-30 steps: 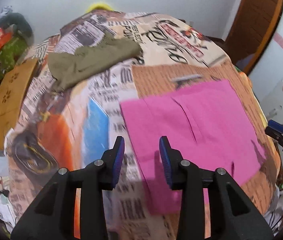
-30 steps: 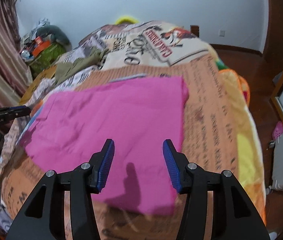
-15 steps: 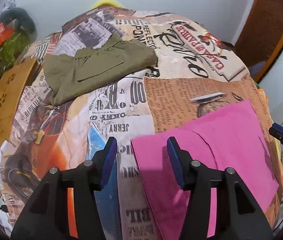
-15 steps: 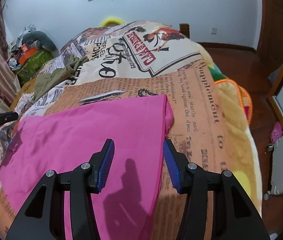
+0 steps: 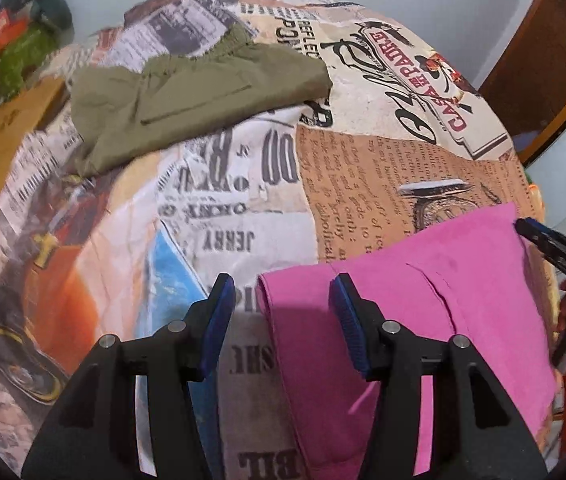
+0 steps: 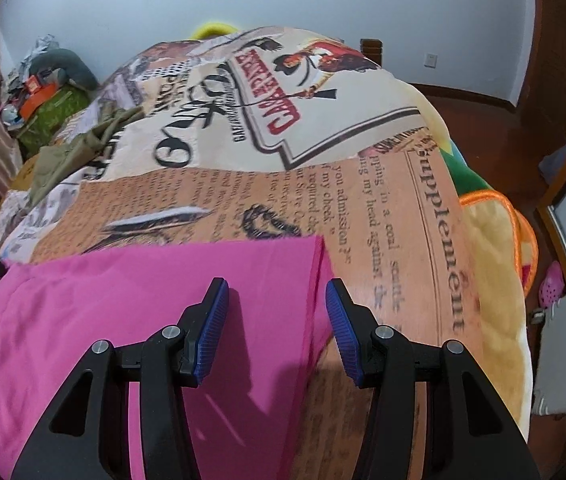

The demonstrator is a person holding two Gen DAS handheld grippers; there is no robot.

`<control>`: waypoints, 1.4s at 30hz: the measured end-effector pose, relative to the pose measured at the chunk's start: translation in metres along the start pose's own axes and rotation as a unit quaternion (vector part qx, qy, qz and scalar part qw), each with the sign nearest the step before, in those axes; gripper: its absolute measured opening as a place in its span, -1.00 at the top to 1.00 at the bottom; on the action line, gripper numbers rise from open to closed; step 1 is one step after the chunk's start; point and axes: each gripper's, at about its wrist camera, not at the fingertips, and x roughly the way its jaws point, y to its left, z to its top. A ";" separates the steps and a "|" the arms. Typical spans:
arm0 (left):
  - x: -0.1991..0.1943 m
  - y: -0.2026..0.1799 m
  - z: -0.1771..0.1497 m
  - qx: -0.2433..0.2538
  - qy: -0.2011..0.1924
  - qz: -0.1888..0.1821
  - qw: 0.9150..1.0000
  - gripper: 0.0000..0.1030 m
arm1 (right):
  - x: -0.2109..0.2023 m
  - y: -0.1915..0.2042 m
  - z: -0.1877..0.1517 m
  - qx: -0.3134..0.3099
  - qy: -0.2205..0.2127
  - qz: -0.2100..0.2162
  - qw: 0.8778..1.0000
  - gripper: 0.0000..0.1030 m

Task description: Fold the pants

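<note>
Judging progress: the pink pants [image 5: 423, 320] lie flat on the printed bedspread [image 5: 223, 208] as a neat, roughly rectangular panel, so at least one fold looks done; a further fold, or a tidy-up of the corners, probably remains.
Pants position: near edge of the bed, spread between the two tools; one far corner sits between the tips of each.
Left gripper [image 5: 283, 316]: tongs spread wide, holding nothing, poised over the pants' left far corner, with one blue pad over bare bedspread and the other over pink cloth.
Right gripper [image 6: 277, 324]: tongs likewise spread and empty, straddling the pants' right far edge [image 6: 315, 264]; whether either pad touches the cloth I cannot tell.
Layers: a seam or slit line crosses the pink cloth [image 5: 435, 292] in the left view, and a doubled edge shows at the right corner, which suggests stacked layers; how many is not clear.
Other garment: olive-green pants [image 5: 187, 100] lie well apart at the far side of the bed, loosely folded; whether they count as finished is a guess.
Cut off: the near part of the pink pants runs under the tool bodies and out of the bottom of both views, so waistband and hems cannot be placed.
Hard to read: the left view is slightly blurred, and the clutter [image 6: 47, 92] at the far left of the bed is too small to name.
Next step, as I read it: close on both far corners and bring them toward the near edge.
</note>
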 end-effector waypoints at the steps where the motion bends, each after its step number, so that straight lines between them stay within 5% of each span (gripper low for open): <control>1: 0.002 0.001 -0.001 -0.003 0.004 -0.005 1.000 0.08 | 0.004 -0.002 0.002 0.004 0.004 -0.001 1.000 0.10; 5: 0.002 -0.004 -0.004 0.001 0.005 -0.011 1.000 0.28 | 0.017 -0.002 0.002 0.006 0.018 0.004 1.000 0.10; 8: -0.001 -0.010 -0.005 0.016 0.002 -0.008 1.000 0.70 | 0.021 0.001 0.000 -0.005 0.020 0.000 1.000 0.10; 11: -0.005 -0.015 -0.007 0.026 -0.011 -0.003 1.000 0.91 | 0.024 -0.001 0.000 -0.003 0.022 0.004 1.000 0.10; 17: -0.016 -0.012 -0.014 0.026 -0.037 0.031 0.998 0.93 | 0.028 -0.004 0.000 -0.004 0.027 0.005 1.000 0.10; 24: -0.005 0.001 -0.019 0.011 -0.015 0.031 0.999 0.83 | 0.032 -0.004 0.004 -0.002 0.034 -0.011 0.999 0.10; 34: -0.042 -0.014 0.002 0.058 -0.052 0.050 0.996 0.79 | -0.008 0.013 0.020 -0.008 0.018 0.002 1.000 0.10; 38: -0.041 -0.028 0.012 0.061 -0.050 0.023 0.997 0.12 | -0.027 0.042 0.027 -0.024 -0.003 0.042 0.999 0.06; 42: -0.026 -0.046 0.013 0.077 -0.032 0.017 0.996 0.03 | -0.021 0.079 0.028 -0.038 0.007 0.091 0.995 -0.07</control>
